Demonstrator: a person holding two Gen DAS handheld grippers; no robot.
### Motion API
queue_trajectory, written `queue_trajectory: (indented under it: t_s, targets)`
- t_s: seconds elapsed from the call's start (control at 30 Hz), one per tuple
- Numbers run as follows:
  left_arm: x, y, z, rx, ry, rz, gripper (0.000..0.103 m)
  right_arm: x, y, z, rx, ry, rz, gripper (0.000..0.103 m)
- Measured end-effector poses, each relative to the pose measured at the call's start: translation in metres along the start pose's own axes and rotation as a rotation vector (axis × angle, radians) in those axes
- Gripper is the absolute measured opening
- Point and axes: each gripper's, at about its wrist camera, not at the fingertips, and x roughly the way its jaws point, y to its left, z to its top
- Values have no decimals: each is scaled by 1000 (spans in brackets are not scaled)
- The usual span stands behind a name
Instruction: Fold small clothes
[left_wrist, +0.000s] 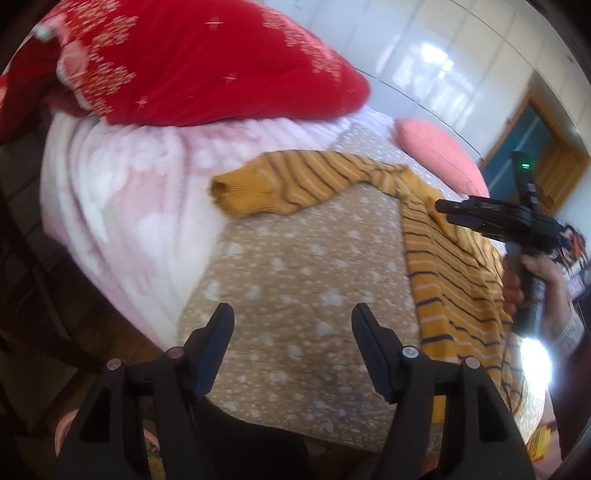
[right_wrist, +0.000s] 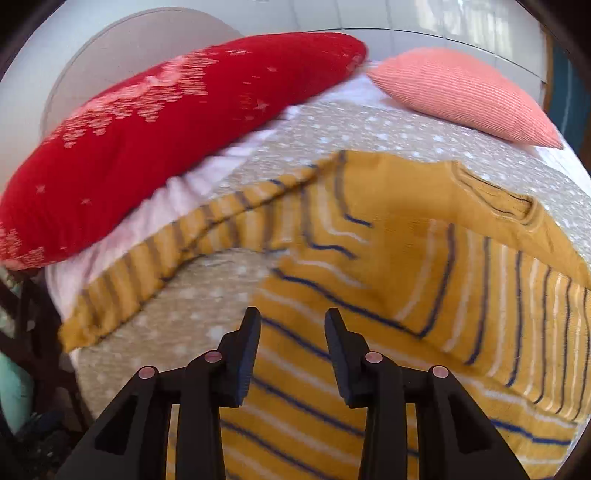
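Note:
A mustard-yellow sweater with navy and white stripes (right_wrist: 406, 258) lies spread on the bed. One sleeve (right_wrist: 147, 266) stretches out to the left, its cuff (left_wrist: 236, 192) near the pink blanket. My left gripper (left_wrist: 293, 314) is open and empty above the tan spotted bedcover, left of the sweater body (left_wrist: 454, 280). My right gripper (right_wrist: 291, 317) is open and empty, hovering over the sweater's lower body near its left edge. In the left wrist view the right gripper (left_wrist: 443, 206) shows at the right, held in a hand over the sweater.
A tan spotted bedcover (left_wrist: 295, 258) covers the bed over a pink fluffy blanket (left_wrist: 122, 199). A big red pillow (right_wrist: 166, 122) lies at the back left and a salmon pillow (right_wrist: 461, 92) at the back right. White cabinets stand behind. The bed's edge drops to the floor at left.

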Motion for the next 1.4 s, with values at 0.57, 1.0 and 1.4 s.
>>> queue_trajectory:
  t_s: [0.57, 1.0, 1.4]
  targets:
    - [-17, 61, -16, -177, 11, 49, 68, 104, 161, -31, 116, 211, 323, 69]
    - [-26, 42, -14, -133, 7, 59, 68, 18, 98, 11, 65, 39, 210, 4]
    - [-16, -36, -17, 17, 48, -7, 68, -114, -201, -6, 429, -80, -366, 8]
